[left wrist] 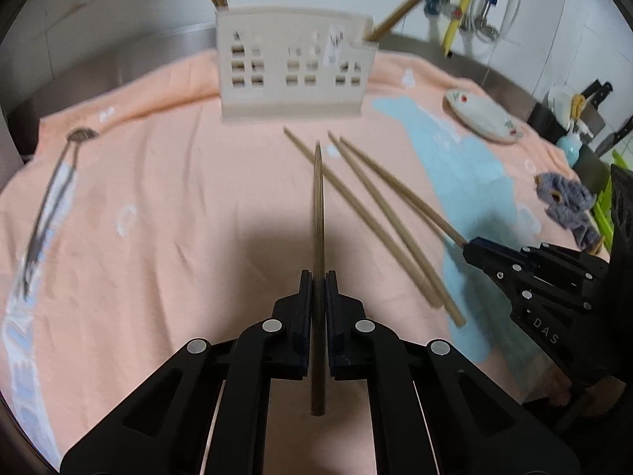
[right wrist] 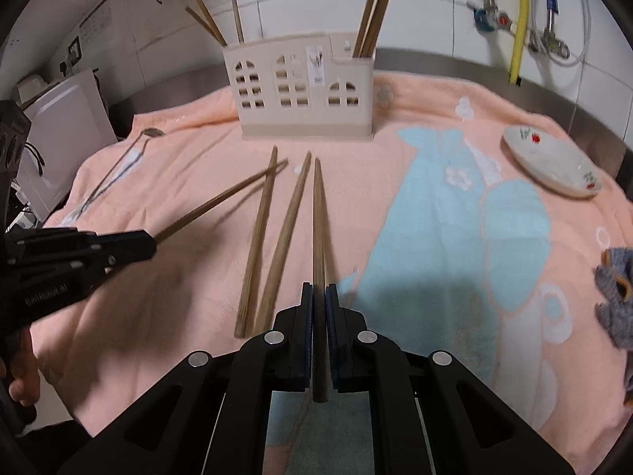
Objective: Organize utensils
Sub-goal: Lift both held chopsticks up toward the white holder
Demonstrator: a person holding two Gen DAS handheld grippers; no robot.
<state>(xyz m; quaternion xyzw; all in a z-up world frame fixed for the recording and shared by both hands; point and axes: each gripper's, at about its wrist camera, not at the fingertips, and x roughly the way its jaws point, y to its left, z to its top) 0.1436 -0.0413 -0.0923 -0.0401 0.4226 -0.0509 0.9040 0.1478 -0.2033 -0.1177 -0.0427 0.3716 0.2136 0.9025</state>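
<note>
My left gripper (left wrist: 318, 277) is shut on a wooden chopstick (left wrist: 318, 206) that points toward the cream house-shaped utensil holder (left wrist: 296, 75). My right gripper (right wrist: 319, 289) is shut on another chopstick (right wrist: 318, 217), also aimed at the holder (right wrist: 306, 95). Each gripper shows in the other's view: the right gripper (left wrist: 469, 247) at the right, the left gripper (right wrist: 152, 239) at the left. Two loose chopsticks (right wrist: 257, 245) lie side by side on the peach towel (right wrist: 395, 150) between the grippers. Several chopsticks stand in the holder's left end (right wrist: 209, 23) and right end (right wrist: 376, 12).
A metal spoon (left wrist: 81, 134) lies at the towel's left edge. A white flowered plate (right wrist: 554, 162) sits at the right, with a grey knitted cloth (right wrist: 617, 297) nearer the front. Taps and hoses (right wrist: 522, 19) hang on the tiled wall. A person's hand (right wrist: 23, 380) holds the left gripper.
</note>
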